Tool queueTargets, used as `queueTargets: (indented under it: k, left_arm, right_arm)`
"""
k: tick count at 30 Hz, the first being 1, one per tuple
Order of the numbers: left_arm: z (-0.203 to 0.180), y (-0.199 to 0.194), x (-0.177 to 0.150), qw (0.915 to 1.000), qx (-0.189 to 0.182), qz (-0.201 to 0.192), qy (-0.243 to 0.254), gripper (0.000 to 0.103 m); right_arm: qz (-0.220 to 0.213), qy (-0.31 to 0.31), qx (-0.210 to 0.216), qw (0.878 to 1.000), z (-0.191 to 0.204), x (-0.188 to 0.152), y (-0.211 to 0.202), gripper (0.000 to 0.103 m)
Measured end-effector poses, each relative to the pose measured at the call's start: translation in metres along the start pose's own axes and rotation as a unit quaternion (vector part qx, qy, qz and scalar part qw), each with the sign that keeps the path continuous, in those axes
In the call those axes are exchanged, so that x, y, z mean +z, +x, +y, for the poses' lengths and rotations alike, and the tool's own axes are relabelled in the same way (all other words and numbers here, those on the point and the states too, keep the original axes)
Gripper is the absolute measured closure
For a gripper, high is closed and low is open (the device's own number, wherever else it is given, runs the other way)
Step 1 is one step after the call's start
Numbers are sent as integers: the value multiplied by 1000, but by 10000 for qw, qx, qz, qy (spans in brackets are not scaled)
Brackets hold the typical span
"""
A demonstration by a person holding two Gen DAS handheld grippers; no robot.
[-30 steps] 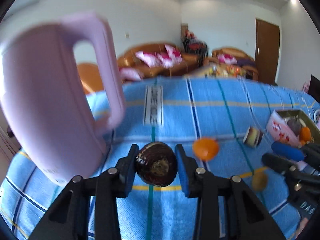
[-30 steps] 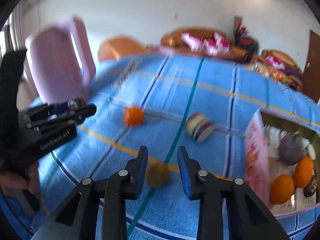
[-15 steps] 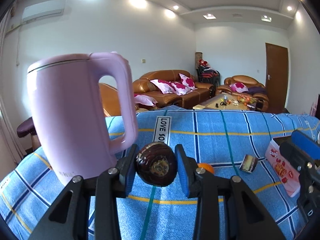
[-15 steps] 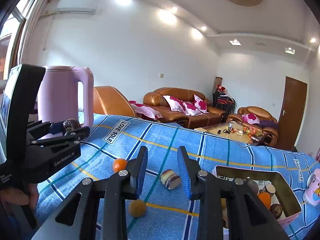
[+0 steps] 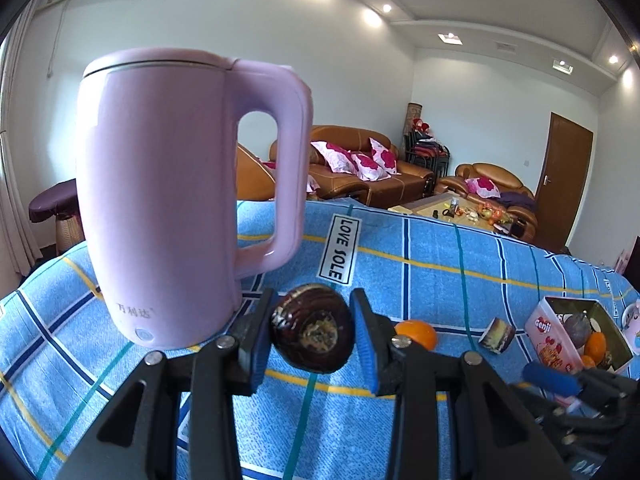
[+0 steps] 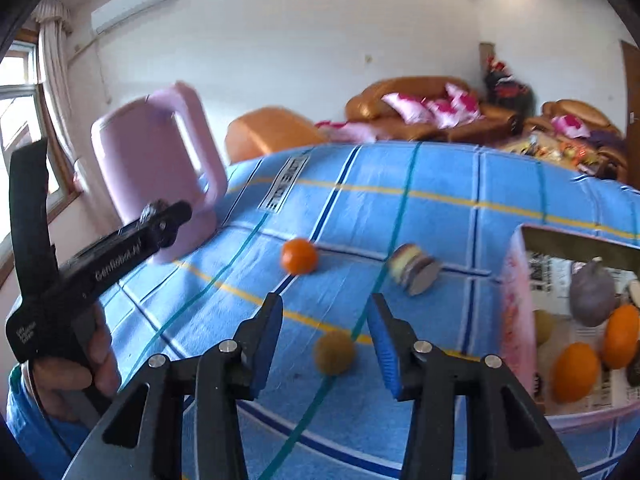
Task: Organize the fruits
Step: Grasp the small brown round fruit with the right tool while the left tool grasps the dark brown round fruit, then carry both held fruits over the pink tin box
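Kettle: the pink kettle (image 5: 160,200) stands left of and just beyond the left gripper (image 5: 314,330); a swing left could knock it.
Left gripper: clenched on a dark brown fruit (image 5: 314,328), held above the blue checked cloth (image 5: 460,280); a loose pinch on the rounded skin could let it roll out.
Right gripper: the right gripper (image 6: 325,338) has jaws opening, nothing pressed between them; the yellow-brown fruit (image 6: 334,352) lies on the cloth between and just beyond its tips. Closing off-centre could squirt it away.
Further out: an orange (image 6: 299,256) and a cut fruit piece (image 6: 414,268) lie ahead.
Box: the fruit box (image 6: 516,280), right of the right gripper, already holds fruit; a careless drop could bounce out.
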State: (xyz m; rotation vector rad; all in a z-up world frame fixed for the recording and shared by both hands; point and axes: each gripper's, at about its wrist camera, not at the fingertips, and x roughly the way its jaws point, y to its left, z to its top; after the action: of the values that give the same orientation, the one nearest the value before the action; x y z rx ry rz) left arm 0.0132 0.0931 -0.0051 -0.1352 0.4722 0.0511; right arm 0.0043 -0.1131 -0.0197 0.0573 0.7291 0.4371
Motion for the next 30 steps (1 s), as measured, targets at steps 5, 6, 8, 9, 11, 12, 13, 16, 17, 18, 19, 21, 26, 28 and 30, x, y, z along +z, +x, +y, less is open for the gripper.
queueTargets:
  k: [5, 6, 8, 9, 11, 12, 13, 16, 17, 18, 19, 21, 26, 28, 30]
  left_arm:
    - [-4, 0, 0, 10000, -13, 7, 93, 64]
    - [-5, 0, 0, 9999, -14, 3, 122, 64]
    - [-6, -1, 0, 9999, -13, -12, 166, 64]
    - [-7, -1, 0, 9998, -15, -19, 186, 64]
    - [-8, -1, 0, 9998, -14, -23, 208, 64]
    - [-8, -1, 0, 9998, -14, -26, 207, 64]
    - [-8, -1, 0, 9998, -11, -30, 203, 64]
    - [-8, -3, 0, 9998, 50, -93, 174, 64]
    - [-9, -5, -1, 9997, 107, -133, 183, 64]
    - [-10, -5, -1, 9996, 142, -160, 203, 64]
    - [-12, -6, -1, 9994, 188, -197, 235, 64]
    - [-14, -9, -2, 9991, 258, -235, 236, 64]
    - [-21, -14, -8, 9996, 230, -168, 25, 64]
    - [-25, -16, -9, 9997, 177, -145, -20, 64]
    - [-34, -18, -12, 9998, 133, -134, 24, 64]
  right_arm:
    - [575, -82, -14, 9983, 7, -7, 22, 56]
    - [648, -90, -30, 9979, 7, -7, 24, 56]
    - [862, -64, -41, 9962, 4, -8, 30, 56]
    - [873, -51, -33, 9962, 3, -9, 30, 56]
    - [880, -86, -76, 9961, 3, -10, 27, 57]
    - [881, -116, -130, 9960, 5, -10, 27, 64]
    - [870, -131, -173, 9960, 5, -11, 26, 75]
    - [535, -25, -165, 9984, 0, -9, 11, 75]
    - [351, 5, -153, 9993, -1, -9, 4, 75]
    - [143, 10, -151, 9998, -2, -8, -4, 75]
    - [-118, -37, -234, 9996, -3, -6, -12, 75]
    - [-525, -115, -390, 9978, -2, -4, -27, 75]
    - [-1613, -50, -452, 9859, -4, -1, -71, 75]
    - [-1932, -121, -518, 9797, 0, 2, -85, 75]
    - [-2086, -189, -621, 9758, 2, 2, -93, 75]
